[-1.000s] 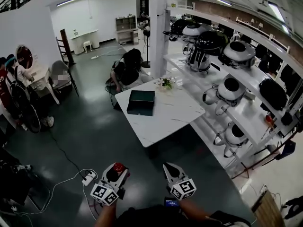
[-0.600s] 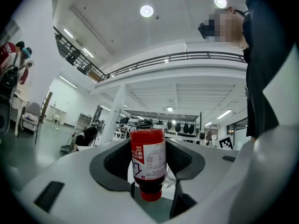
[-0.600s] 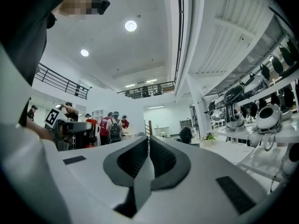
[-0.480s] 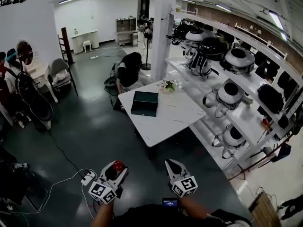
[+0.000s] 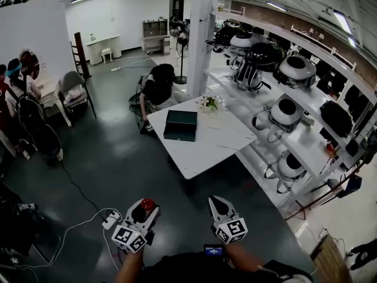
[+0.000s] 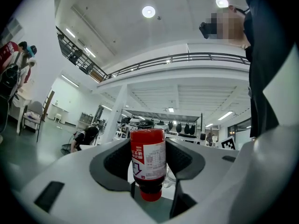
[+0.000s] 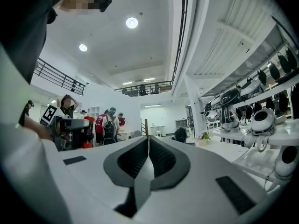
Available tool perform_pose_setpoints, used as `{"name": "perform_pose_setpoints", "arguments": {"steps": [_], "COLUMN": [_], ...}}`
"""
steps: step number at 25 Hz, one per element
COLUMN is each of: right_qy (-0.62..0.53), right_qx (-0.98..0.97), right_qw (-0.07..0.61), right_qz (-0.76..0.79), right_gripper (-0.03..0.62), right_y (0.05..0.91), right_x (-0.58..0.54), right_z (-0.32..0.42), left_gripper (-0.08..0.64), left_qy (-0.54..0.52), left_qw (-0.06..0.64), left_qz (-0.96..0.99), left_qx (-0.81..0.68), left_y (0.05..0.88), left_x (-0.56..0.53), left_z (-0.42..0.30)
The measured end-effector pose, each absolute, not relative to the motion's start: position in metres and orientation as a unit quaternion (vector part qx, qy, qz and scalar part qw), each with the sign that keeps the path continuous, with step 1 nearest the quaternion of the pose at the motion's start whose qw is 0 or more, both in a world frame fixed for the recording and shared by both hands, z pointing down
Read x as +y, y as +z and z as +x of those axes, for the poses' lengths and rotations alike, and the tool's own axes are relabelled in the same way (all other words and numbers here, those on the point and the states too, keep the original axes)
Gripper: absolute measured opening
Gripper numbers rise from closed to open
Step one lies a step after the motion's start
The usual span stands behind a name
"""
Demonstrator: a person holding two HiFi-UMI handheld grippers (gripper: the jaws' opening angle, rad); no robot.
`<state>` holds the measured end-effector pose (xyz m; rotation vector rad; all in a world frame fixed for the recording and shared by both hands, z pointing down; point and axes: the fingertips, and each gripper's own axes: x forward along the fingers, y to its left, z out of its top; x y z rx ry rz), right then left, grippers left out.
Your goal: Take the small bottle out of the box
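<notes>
Closest to the viewer, low in the head view, the person holds both tongs out over a dark floor. The left gripper (image 5: 141, 212) has its jaws spread wide around a small bottle (image 6: 148, 157). This is red with a white printed label, and its cap end points back toward the gripper. The dark pads press on both of its sides. The right gripper (image 5: 221, 206) holds nothing, and its two jaws are closed flat against each other.

On the floor just left of the grippers lies a white power strip (image 5: 110, 220) with a trailing cable.

Farther off, well away from both grippers, stands a white table (image 5: 218, 143). On it sits a dark green box (image 5: 180, 125), with a small bunch of flowers (image 5: 208, 104) beyond it. At this range it is unclear whether the box is open or closed.

Behind the table a person (image 5: 156, 87) crouches. To the right run white shelves (image 5: 306, 134) of rounded machines.

The bottle is out of the box and carried well clear of it, so the removal itself looks done. Probably all that is left is setting the bottle down somewhere.
</notes>
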<state>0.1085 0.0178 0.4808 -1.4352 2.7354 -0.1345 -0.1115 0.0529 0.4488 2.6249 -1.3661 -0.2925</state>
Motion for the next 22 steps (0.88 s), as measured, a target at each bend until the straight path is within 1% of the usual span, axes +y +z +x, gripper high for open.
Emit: {"name": "perform_pose_setpoints", "arguments": {"steps": [22], "right_qy": [-0.054], "right_qx": [0.886], "right_qw": [0.034], "right_qz": [-0.459], "right_gripper": [0.037], "right_y": [0.482], "right_x": [0.014], "right_z": [0.127], "left_gripper": [0.232], "left_qy": [-0.123], "left_qw": [0.109], "left_qz": [0.878], "left_qx": [-0.449], "left_y": [0.453], "left_x": [0.055], "left_z": [-0.094]}}
